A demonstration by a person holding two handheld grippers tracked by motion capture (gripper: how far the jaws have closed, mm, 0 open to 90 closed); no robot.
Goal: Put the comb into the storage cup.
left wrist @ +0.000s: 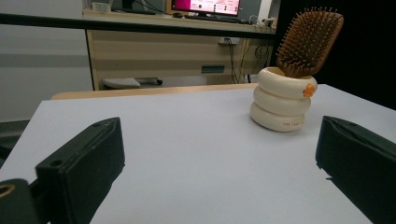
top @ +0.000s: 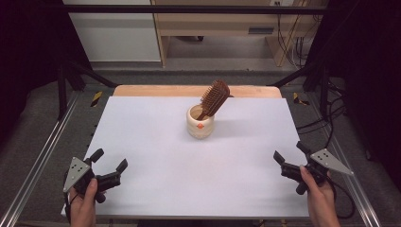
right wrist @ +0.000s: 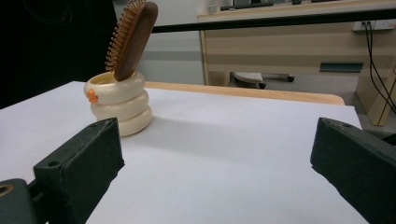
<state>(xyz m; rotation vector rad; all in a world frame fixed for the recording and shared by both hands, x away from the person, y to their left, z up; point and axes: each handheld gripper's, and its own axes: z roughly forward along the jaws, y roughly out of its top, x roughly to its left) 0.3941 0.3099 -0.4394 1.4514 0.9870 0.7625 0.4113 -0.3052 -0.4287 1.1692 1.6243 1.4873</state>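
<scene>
A cream ringed cup (top: 200,124) (left wrist: 281,103) (right wrist: 121,103) with a small orange mark stands near the middle of the white table top (top: 189,161). A brown wooden hairbrush (top: 214,98) (left wrist: 308,41) (right wrist: 132,38) stands in it, handle down, head leaning to the right. My left gripper (top: 109,160) (left wrist: 219,172) rests open at the table's front left corner, held by a hand. My right gripper (top: 291,152) (right wrist: 217,170) is open at the front right edge. Both sit well short of the cup, with nothing between their jaws.
A wooden strip (top: 196,91) borders the table's far edge. Metal rails (top: 42,156) run along both sides, with cables (top: 331,113) on the floor at the right. A wooden desk (top: 222,28) stands behind the table.
</scene>
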